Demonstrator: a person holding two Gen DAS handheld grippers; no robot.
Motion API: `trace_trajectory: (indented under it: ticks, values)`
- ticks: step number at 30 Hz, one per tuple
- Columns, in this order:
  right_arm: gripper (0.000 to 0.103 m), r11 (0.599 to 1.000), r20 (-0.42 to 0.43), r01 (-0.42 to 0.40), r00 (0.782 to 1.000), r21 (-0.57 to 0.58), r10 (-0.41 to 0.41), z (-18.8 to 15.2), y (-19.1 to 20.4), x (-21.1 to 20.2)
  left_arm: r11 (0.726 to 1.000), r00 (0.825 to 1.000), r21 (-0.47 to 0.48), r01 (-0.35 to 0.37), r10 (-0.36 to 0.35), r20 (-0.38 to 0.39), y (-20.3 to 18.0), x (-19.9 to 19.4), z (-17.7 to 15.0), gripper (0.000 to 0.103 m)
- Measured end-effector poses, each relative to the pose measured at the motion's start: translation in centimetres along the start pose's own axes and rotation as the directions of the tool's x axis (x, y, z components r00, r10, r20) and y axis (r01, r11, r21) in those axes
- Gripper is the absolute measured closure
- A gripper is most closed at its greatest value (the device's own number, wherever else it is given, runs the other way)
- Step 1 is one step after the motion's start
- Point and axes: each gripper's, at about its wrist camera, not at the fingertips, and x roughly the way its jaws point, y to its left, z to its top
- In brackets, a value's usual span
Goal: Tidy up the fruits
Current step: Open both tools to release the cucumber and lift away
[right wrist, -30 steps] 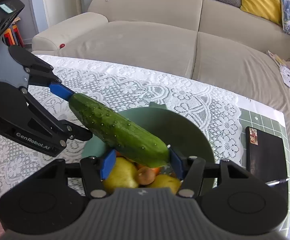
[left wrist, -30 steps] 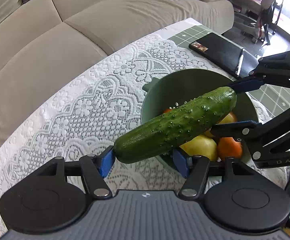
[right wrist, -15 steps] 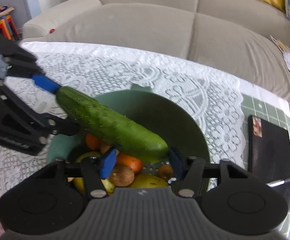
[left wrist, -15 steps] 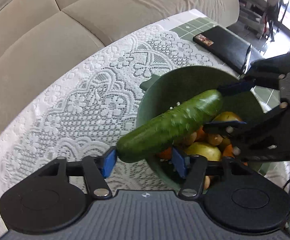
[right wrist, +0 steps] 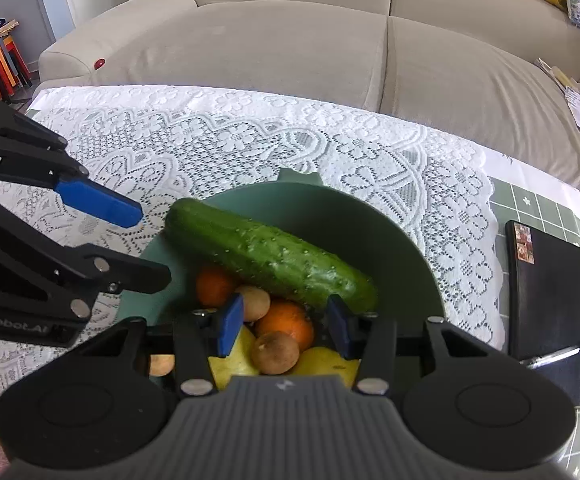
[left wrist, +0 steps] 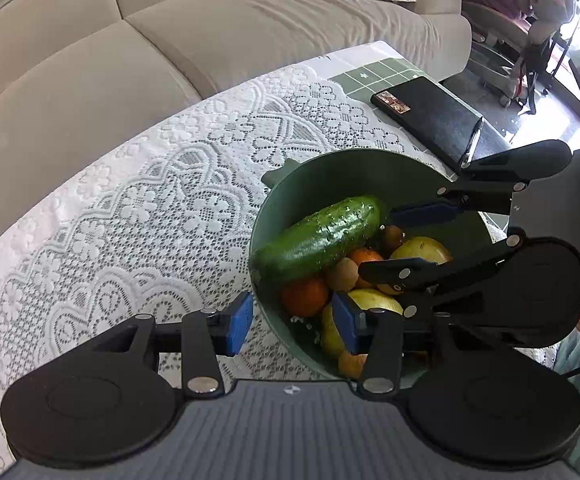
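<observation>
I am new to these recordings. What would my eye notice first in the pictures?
First, the long green cucumber lying across the pile of fruit in the green bowl on the white lace tablecloth. Next, the left gripper and right gripper, each near one end of it, gripping nothing.

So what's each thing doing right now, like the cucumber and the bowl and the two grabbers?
cucumber: lying across the fruit in the bowl, one end on the rim, not gripped
bowl: upright on the lace cloth, holding fruit
left gripper: jaws closing, empty
right gripper: open, empty, over the fruit
black case: shut, flat on the table
</observation>
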Motion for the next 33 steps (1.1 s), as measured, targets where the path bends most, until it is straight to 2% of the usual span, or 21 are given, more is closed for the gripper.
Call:
trace_trajectory:
  ticks: [2, 6, 9, 13, 16, 20, 24, 29, 31, 33]
  values:
    - [0.057, 1.0, 0.0, 0.006, 1.0, 0.005, -0.006, 0.0, 0.4, -0.6, 1.0, 1.0, -0.01, -0.02, 0.02, 0.005, 0.0, -0.8, -0.2, 0.048]
    - [0.045, 1.0, 0.022, 0.02, 1.0, 0.016, -0.02, 0.2, 1.2, -2.4, 0.998, 0.998, -0.033, -0.044, 0.045, 0.032, -0.2, -2.8, -0.6, 0.048]
    - [0.031, 0.999, 0.039, 0.027, 0.999, 0.029, -0.029, 0.3, 2.0, -4.1, 0.997, 0.996, -0.054, -0.064, 0.067, 0.051, -0.3, -4.6, -1.2, 0.048]
    - [0.02, 0.998, 0.069, 0.048, 0.996, 0.038, -0.05, 0.3, 3.3, -6.6, 0.991, 0.99, -0.08, -0.103, 0.11, 0.092, -0.6, -7.4, -2.5, 0.044]
    - [0.016, 0.998, 0.099, 0.049, 0.994, 0.035, -0.052, -0.1, 4.4, -8.6, 0.984, 0.984, -0.131, -0.124, 0.139, 0.115, -0.7, -9.4, -3.7, 0.043]
    - [0.011, 0.996, 0.151, 0.079, 0.985, 0.031, -0.083, -0.9, 6.1, -11.4, 0.973, 0.971, -0.188, -0.133, 0.166, 0.17, -1.2, -12.0, -5.7, 0.036]
    - [0.008, 0.997, 0.205, 0.072, 0.976, 0.037, -0.079, -1.9, 7.8, -14.3, 0.949, 0.945, -0.266, -0.168, 0.232, 0.232, -1.6, -14.5, -7.8, 0.029]
    - [0.008, 0.996, 0.269, 0.071, 0.96, 0.05, -0.082, -3.2, 10.3, -17.1, 0.903, 0.883, -0.378, -0.204, 0.336, 0.327, -1.8, -17.4, -10.6, 0.025]
    - [0.008, 0.996, 0.288, 0.082, 0.953, 0.04, -0.09, -3.7, 11.6, -17.8, 0.876, 0.861, -0.427, -0.224, 0.383, 0.335, -1.7, -18.2, -11.6, 0.024]
    - [0.006, 0.995, 0.306, 0.097, 0.946, 0.034, -0.103, -4.3, 12.9, -18.5, 0.849, 0.847, -0.472, -0.24, 0.42, 0.325, -1.7, -18.5, -12.7, 0.024]
